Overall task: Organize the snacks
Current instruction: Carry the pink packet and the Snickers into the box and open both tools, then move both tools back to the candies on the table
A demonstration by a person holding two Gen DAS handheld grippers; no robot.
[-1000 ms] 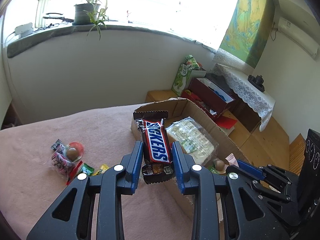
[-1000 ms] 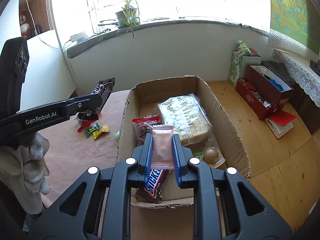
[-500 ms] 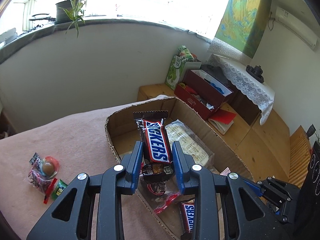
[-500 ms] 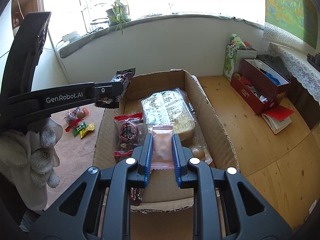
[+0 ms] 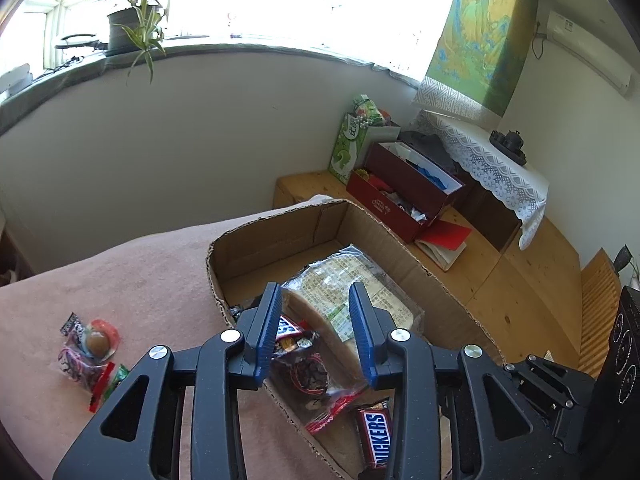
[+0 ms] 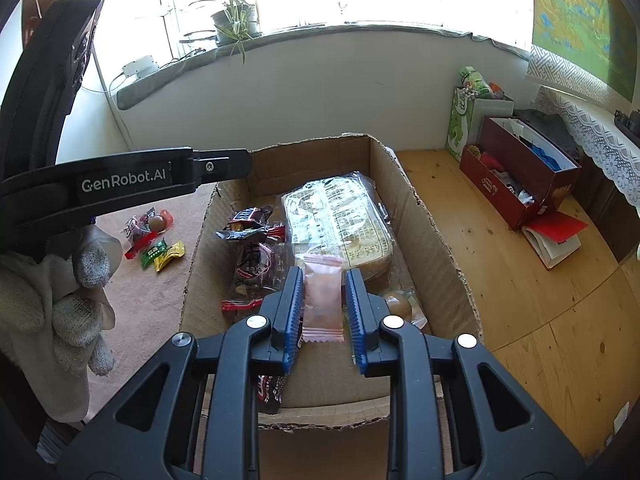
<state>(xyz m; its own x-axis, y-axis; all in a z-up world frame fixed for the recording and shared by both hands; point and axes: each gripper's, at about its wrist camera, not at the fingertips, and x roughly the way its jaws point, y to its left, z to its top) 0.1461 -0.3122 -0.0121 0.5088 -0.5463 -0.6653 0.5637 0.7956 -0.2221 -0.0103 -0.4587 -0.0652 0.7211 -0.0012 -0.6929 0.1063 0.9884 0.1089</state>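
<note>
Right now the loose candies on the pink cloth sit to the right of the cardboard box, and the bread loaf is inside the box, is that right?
Not quite. The candies lie on the pink cloth to the left of the box, not the right; the right wrist view shows it. The bread loaf is indeed inside the box.

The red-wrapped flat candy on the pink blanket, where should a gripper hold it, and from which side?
Likely across the middle of the red-wrapped flat candy, from above. It lies flat and slanted; close the jaws over its narrow width. The green candy lies close beside it, so space is tight.
</note>
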